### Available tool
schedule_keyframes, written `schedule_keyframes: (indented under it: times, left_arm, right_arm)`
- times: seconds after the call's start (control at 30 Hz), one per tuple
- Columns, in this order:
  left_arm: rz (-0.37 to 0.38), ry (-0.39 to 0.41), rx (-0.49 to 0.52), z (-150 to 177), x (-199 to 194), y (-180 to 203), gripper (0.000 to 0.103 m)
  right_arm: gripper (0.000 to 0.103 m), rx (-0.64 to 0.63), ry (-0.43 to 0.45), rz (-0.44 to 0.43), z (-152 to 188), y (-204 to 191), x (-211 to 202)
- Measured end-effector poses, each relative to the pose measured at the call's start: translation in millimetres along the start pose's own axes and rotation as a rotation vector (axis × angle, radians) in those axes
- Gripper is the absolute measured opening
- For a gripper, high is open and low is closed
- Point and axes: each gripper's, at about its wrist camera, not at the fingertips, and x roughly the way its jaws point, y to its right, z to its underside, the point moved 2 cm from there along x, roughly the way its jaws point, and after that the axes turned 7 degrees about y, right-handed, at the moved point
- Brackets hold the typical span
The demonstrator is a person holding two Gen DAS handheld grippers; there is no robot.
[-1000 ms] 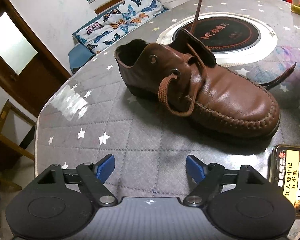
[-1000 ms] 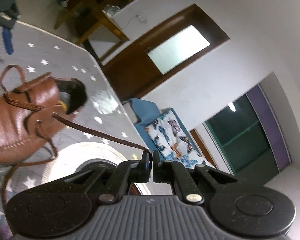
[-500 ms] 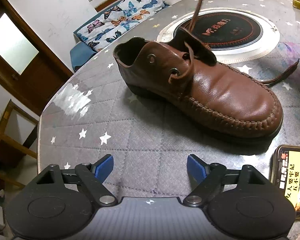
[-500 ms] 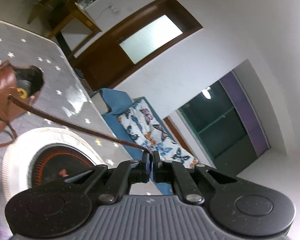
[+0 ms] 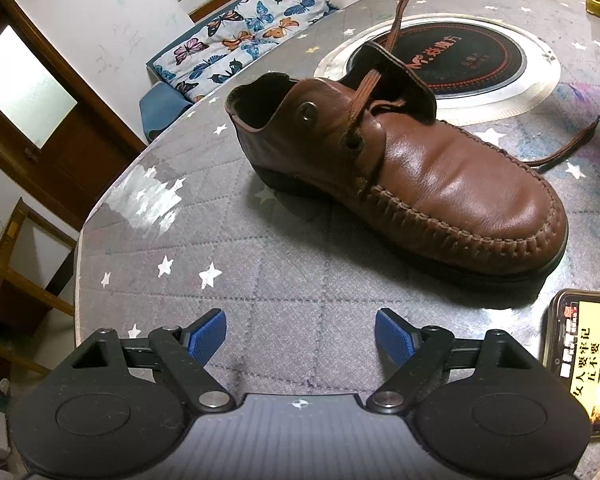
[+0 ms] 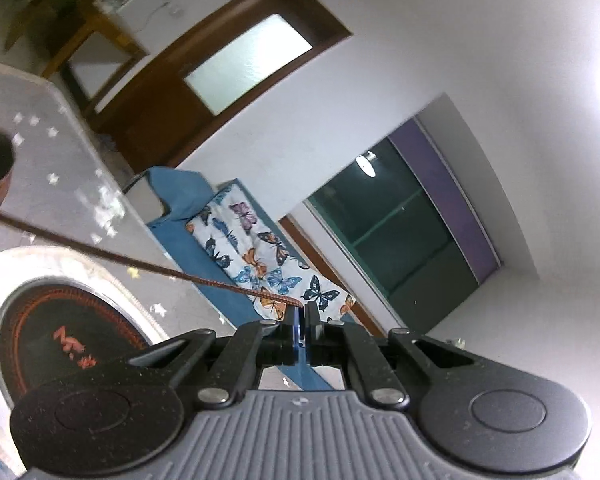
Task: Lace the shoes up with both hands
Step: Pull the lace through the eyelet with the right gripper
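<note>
**Operator:** While I keep the round table under its grey quilted cover with silver stars (image 5: 228,240) in the left view, the brown leather moccasin-stitched shoe (image 5: 420,176) sits near the middle of it, toe toward the right of the picture, just in front of the round black induction hob in its white ring (image 5: 468,60); a phone with a lit screen (image 5: 580,360) lies at the near right edge.

**Observer:** And which step do you judge you are in?

**Operator:** Drawing the lace through, I think; the brown braided shoelace (image 5: 398,20) comes out of the front eyelet on the near flap, crosses the tongue and runs taut up out of the top of the picture; its other end trails loose on the cover beyond the toe; the metal rear eyelet (image 5: 310,112) looks empty.

**Observer:** Your tools?

**Operator:** My right gripper (image 6: 301,322) has its jaws pressed together, pinching the lace end, which stretches away to the left; my left gripper (image 5: 300,336) hangs over bare cover short of the shoe, jaws spread wide, holding nothing.

**Observer:** What does the next move call for?

**Operator:** In my judgement, steadying the shoe with the left so the pull does not drag it; then steering the pinched tip to that empty eyelet; the hole is small, so the tip must go in straight.
</note>
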Motion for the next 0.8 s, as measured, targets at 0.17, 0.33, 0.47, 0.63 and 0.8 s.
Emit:
schedule_keyframes:
  times: [0.17,0.33,0.47,0.63,0.8]
  left_arm:
    - [0.001,0.001,-0.001,0,0,0,0.085]
    - [0.0,0.005,-0.002,1,0,0,0.085]
    - [0.003,0.006,-0.016,1,0,-1,0.085]
    - [0.005,0.007,-0.02,1,0,-1,0.085]
    - [0.005,0.009,-0.023,1,-1,-2,0.085]
  right_arm:
    - [0.001,-0.033,-0.006,-0.009,3,-4,1]
    - [0.002,-0.014,-0.065,-0.045,10,-1,12]
    - [0.012,0.005,-0.126,-0.102,19,0,16]
    - [0.014,0.034,-0.198,-0.126,33,4,18]
    - [0.014,0.129,-0.238,-0.191,43,13,14]
